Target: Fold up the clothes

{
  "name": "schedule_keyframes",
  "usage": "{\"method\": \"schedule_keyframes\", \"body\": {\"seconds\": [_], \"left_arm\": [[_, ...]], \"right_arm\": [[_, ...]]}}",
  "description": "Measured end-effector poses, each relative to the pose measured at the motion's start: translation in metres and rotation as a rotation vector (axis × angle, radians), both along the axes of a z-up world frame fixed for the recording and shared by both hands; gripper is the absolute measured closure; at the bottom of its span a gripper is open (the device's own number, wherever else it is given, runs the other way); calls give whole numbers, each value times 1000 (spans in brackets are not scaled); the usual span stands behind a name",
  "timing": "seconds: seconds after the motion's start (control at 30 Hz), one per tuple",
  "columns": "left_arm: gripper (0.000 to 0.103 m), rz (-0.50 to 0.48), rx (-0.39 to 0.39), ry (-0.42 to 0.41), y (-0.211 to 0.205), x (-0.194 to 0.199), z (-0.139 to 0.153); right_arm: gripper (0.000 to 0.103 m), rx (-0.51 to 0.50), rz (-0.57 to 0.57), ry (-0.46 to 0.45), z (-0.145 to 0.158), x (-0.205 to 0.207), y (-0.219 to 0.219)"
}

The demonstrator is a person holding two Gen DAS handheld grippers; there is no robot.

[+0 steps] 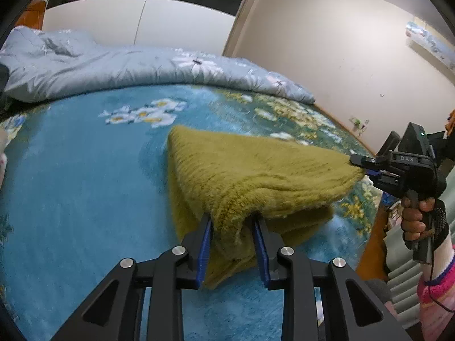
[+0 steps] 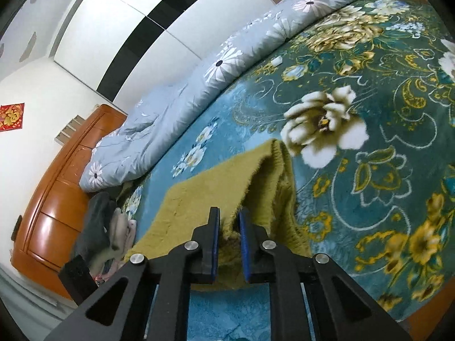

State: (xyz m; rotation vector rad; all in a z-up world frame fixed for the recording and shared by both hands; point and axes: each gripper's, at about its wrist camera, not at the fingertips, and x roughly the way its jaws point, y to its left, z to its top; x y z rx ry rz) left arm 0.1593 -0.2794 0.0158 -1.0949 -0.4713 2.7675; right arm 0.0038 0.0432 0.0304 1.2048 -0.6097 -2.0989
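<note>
An olive-green fuzzy sweater [image 1: 250, 176] hangs stretched just above the blue floral bedspread [image 1: 79, 176]. My left gripper [image 1: 232, 221] is shut on a bunched corner of it, the fabric squeezed between the blue pads. In the left wrist view my right gripper [image 1: 359, 161] pinches the sweater's far right corner, held by a person's hand [image 1: 416, 216]. In the right wrist view the right gripper [image 2: 229, 216] is shut on the sweater [image 2: 199, 199], a fold of knit pressed between its pads. The sweater's far edge droops toward the bedspread [image 2: 369, 170].
A grey-blue flowered duvet [image 1: 128, 65] lies bunched along the far side of the bed. A small pile of clothes [image 2: 105, 227] sits by the wooden headboard [image 2: 57, 199]. White wardrobe doors [image 1: 142, 14] stand behind. The bed's wooden edge [image 1: 372, 244] runs at the right.
</note>
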Motion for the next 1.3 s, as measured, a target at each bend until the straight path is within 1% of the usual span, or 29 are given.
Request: {"method": "schedule_keyframes", "body": {"seconds": [0.03, 0.1, 0.17, 0.23, 0.3, 0.4, 0.57, 0.63, 0.67, 0.7, 0.73, 0.77, 0.8, 0.83, 0.87, 0.9, 0.93, 0.97, 1.0, 1.07, 1.1, 1.23, 1.3], "left_arm": [[73, 4, 5, -20, -3, -1, -7], [73, 17, 8, -63, -8, -2, -22], [73, 31, 33, -100, -13, 0, -34], [73, 31, 49, -105, -15, 1, -38], [73, 29, 49, -107, -15, 2, -40], [71, 31, 59, -119, -16, 1, -45], [69, 20, 121, -118, -26, 6, -47], [65, 6, 137, -112, -29, 10, -44], [60, -3, 146, -108, -31, 12, -42], [47, -19, 162, -106, -33, 14, -40], [40, -35, 183, -101, -35, 17, -38], [31, -50, 216, -88, -38, 20, -37], [28, -63, 247, -75, -40, 22, -35], [27, -64, 269, -59, -43, 23, -33], [22, -62, 290, -46, -46, 23, -32], [20, -47, 304, -43, -48, 19, -31], [20, -33, 322, -43, -51, 14, -30], [20, -24, 353, -51, -54, 5, -31], [20, -16, 386, -63, -57, -4, -33], [20, -5, 457, -113, -62, -25, -42], [20, 7, 474, -141, -64, -34, -48], [20, 55, 507, -230, -70, -59, -70], [20, 57, 508, -239, -71, -64, -73]], "right_arm": [[90, 11, -3, -15, -8, 0, 1], [90, 41, -12, -80, -34, -1, 3], [90, 30, -27, -154, -59, 2, 6], [90, -1, -41, -187, -74, 4, 9], [90, -18, -48, -193, -78, 4, 11], [90, 0, -45, -187, -76, 2, 9], [88, -11, -40, -196, -79, 2, 11], [85, -19, -39, -200, -80, 2, 13], [81, -20, -38, -200, -80, 2, 14], [73, -15, -37, -193, -79, 3, 15], [67, -4, -37, -182, -77, 4, 17], [45, 19, -41, -163, -74, 5, 19], [32, 34, -42, -142, -71, 6, 21], [31, 33, -40, -121, -68, 7, 23], [31, 26, -35, -105, -65, 8, 25], [30, 5, -25, -97, -63, 7, 26], [29, -12, -16, -90, -62, 5, 26], [25, -20, -10, -84, -60, 2, 25], [22, -27, -4, -79, -60, -1, 24], [22, -35, 9, -73, -59, -8, 18], [22, -38, 18, -76, -60, -11, 15], [22, -32, 43, -85, -65, -27, 7], [22, -34, 60, -92, -69, -34, 4]]}}
